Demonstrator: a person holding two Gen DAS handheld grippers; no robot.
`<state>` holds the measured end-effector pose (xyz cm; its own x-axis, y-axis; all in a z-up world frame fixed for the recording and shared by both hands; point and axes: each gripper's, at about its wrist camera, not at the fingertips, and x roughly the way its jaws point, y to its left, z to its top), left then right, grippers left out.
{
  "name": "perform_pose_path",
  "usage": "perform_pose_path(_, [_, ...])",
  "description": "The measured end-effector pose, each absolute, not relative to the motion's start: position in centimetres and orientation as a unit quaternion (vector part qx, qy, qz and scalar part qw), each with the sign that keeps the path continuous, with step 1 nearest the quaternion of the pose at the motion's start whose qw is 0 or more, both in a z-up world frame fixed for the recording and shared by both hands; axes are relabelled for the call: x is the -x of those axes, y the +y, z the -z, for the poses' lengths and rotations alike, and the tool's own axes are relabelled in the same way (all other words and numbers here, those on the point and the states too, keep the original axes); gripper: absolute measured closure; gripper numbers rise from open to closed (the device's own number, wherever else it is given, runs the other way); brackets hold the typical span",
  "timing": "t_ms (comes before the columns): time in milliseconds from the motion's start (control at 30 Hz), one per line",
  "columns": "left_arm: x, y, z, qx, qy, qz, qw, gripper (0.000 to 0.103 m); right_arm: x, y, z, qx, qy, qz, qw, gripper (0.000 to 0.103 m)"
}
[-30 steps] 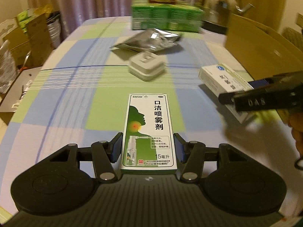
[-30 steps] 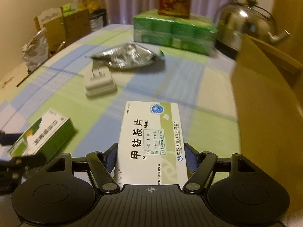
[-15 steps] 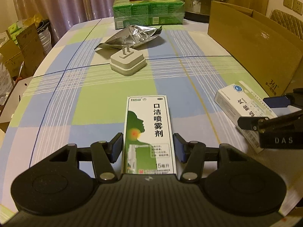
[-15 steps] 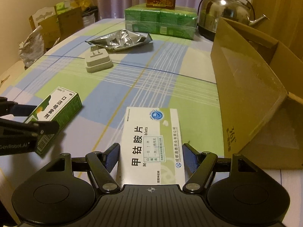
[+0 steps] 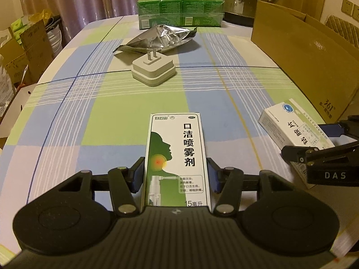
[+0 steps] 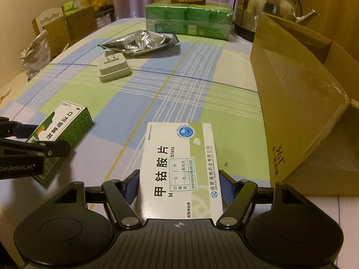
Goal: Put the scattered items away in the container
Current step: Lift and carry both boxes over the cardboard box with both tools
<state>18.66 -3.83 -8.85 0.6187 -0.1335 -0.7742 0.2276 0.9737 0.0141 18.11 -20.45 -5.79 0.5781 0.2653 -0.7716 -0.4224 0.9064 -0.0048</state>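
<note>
Checked tablecloth (image 5: 116,121) covers the table; ahead of the tool sits a white plug adapter (image 5: 153,71), foil pouch (image 5: 157,40) beyond it, green packs (image 5: 179,13) farthest, cardboard box (image 6: 298,85) off right.

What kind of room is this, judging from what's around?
Probably a home dining room: a table with a checked tablecloth, a steel kettle at the far end, and curtains behind, with cartons stacked alongside.

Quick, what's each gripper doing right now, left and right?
Left gripper: shut on the green spray box.
Right gripper: shut on the white tablet box.
</note>
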Motion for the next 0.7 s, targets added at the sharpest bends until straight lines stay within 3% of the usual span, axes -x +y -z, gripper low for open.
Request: perform_pose_path(700, [-12.1, -4.2, 5.0, -0.066, 0.405, 0.115, 0.904, 0.053, -11.9, -22.1, 0.9, 0.082, 0.387, -0.193, 0.898, 0.035])
